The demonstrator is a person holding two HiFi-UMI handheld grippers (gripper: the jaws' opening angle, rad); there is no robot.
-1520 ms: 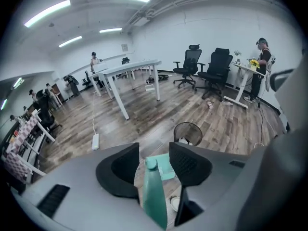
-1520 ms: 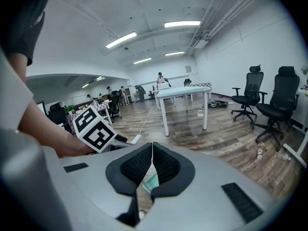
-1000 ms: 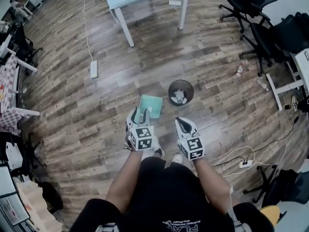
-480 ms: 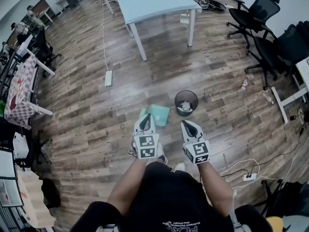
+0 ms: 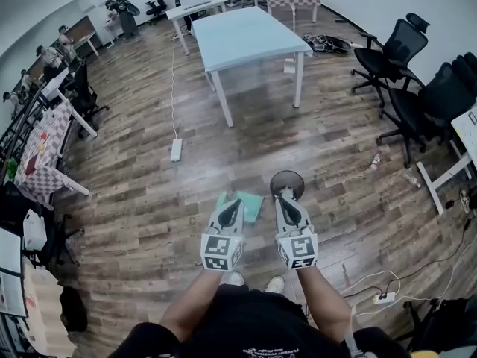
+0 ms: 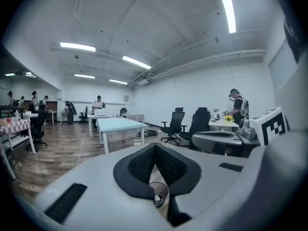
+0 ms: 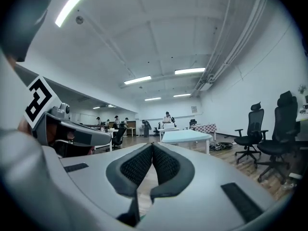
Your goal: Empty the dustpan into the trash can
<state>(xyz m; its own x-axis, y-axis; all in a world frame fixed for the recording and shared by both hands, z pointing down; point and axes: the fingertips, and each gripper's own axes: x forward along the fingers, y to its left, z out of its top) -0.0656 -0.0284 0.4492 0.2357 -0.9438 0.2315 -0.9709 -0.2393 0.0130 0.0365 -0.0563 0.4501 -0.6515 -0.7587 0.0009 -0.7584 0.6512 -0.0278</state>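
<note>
- The left gripper (image 5: 233, 204) and the right gripper (image 5: 286, 194) have lifted away from the floor and now point out across the room instead of down.
- The left gripper's jaws, apart a second ago by the dustpan (image 5: 251, 203), have closed, with nothing visible between them.
- The head view has swung upward, and the trash can (image 5: 287, 176) now sits partly behind the right gripper.

The left gripper (image 5: 232, 206) and the right gripper (image 5: 286, 197) are held side by side and pointed ahead, on bare arms (image 5: 188, 306) stretched forward. Both pairs of jaws are pressed together, with nothing pinched between them.
</note>
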